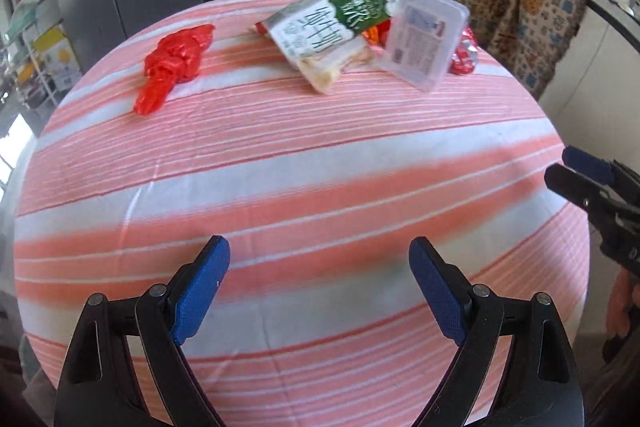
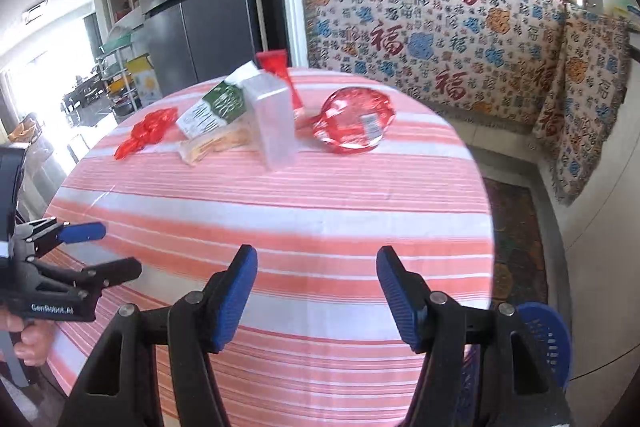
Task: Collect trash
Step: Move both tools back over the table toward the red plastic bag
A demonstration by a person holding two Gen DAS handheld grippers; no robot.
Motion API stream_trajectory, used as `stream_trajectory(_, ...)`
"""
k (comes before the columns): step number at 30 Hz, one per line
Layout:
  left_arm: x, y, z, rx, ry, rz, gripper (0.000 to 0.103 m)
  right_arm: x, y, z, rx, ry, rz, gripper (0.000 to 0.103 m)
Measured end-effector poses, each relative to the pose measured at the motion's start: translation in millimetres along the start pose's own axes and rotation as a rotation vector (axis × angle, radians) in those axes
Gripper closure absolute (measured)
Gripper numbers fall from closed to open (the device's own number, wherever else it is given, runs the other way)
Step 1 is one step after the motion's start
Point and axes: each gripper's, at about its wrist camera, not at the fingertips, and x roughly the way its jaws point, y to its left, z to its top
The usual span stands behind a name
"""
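Striped cloth (image 2: 280, 211) is spread over the table, with trash clustered at its far side: red wrapper (image 1: 174, 65), carton (image 1: 336, 27), clear box (image 1: 424, 39). Both the left gripper (image 1: 320, 291) and right gripper (image 2: 316, 295) are held open, empty. Light, crushable items are judged best pinched at edges.

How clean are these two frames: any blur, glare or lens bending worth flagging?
Left wrist view: strong fisheye bulge, striped tablecloth smeared in the near stripes, milk carton fairly sharp. Right wrist view: blown-out window glare at the left edge, same bulging, clear plastic box slightly soft, left gripper readable.
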Motion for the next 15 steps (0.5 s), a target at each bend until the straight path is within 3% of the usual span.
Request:
stream_trajectory(3, 8, 8, 6, 0.035, -0.020, 0.044, 0.011, 20, 20, -2, -0.035, 0.050, 0.006, 0.040)
stream_trajectory(8, 16, 21, 11, 0.049, -0.021, 0.043, 0.001, 42, 37, -4, -0.088, 0.092, -0.017, 0.040)
stream_trajectory(15, 24, 29, 24, 0.055, -0.017, 0.038, 0.000, 54, 41, 2, -0.083, 0.105, -0.029, 0.038)
